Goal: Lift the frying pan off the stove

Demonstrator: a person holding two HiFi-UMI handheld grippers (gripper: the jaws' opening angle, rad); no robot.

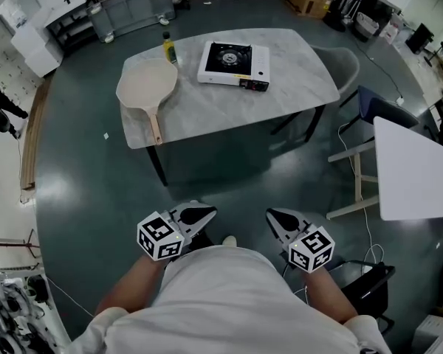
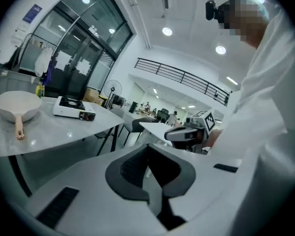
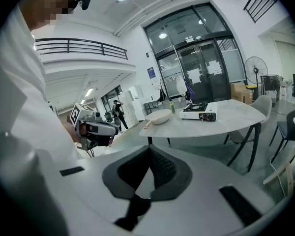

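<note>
The cream frying pan with a pink handle lies on the marble table, left of the white portable stove and not on it. The stove's black burner is bare. Both grippers hang close to the person's body, well short of the table. My left gripper is shut with nothing in it, and so is my right gripper. The left gripper view shows the pan, the stove and the right gripper far ahead. The right gripper view shows the pan and the stove in the distance.
A yellow bottle stands behind the pan. A grey chair sits at the table's right end. A white side table and a blue chair stand to the right. Dark floor lies between me and the table.
</note>
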